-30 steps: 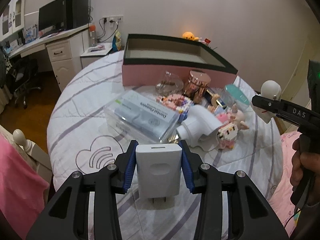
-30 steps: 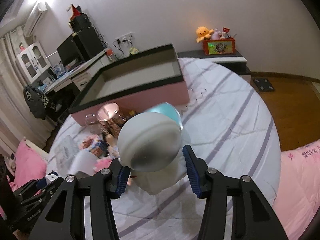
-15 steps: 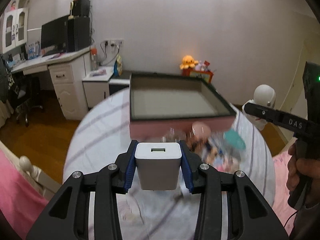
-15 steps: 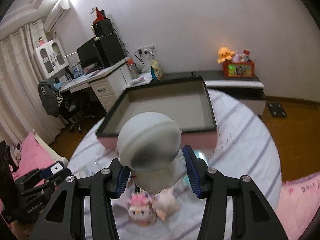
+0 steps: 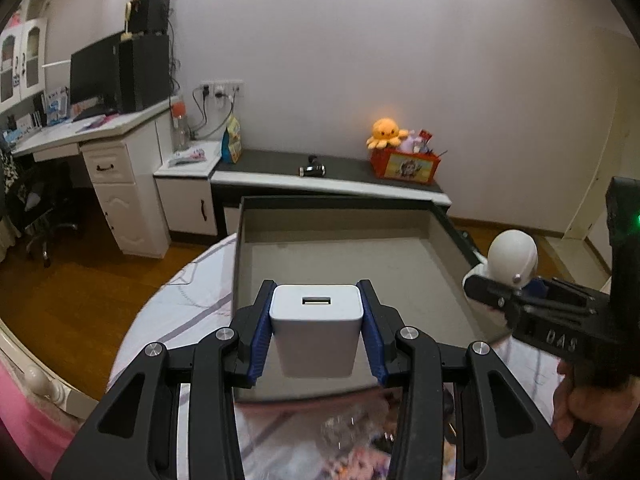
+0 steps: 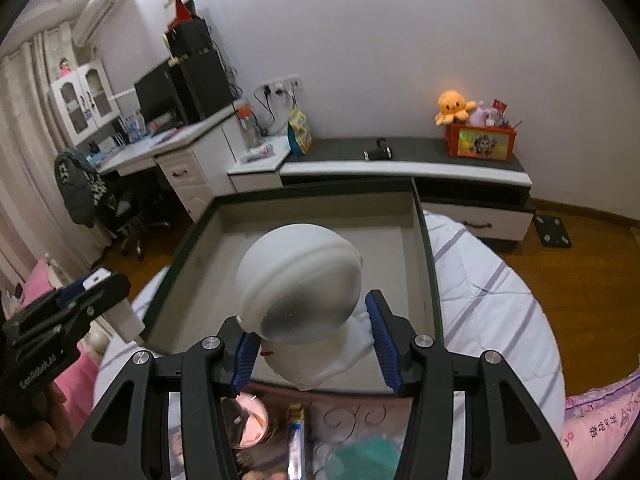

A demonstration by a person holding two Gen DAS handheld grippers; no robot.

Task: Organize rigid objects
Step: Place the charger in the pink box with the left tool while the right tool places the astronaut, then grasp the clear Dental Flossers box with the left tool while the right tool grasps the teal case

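My left gripper (image 5: 316, 336) is shut on a white USB charger block (image 5: 317, 332), held above the near edge of the open pink box (image 5: 352, 264) with a dark rim and bare grey floor. My right gripper (image 6: 312, 344) is shut on a white astronaut figure (image 6: 300, 292) with a round helmet, held over the same box (image 6: 320, 216) near its front wall. The right gripper and the figure (image 5: 512, 256) show at the right of the left wrist view. The left gripper (image 6: 76, 300) shows at the left of the right wrist view.
The box stands on a round bed with a striped white sheet (image 6: 488, 292). Loose items lie below the grippers: a rose-gold jar (image 6: 248, 420), a teal lid (image 6: 360, 456), blurred toys (image 5: 352, 460). A low cabinet (image 6: 400, 164) and a desk (image 5: 100, 136) stand behind.
Both grippers have risen and moved forward from the pile of items to over the box, each keeping its object. The pile has dropped to the bottom of both views.
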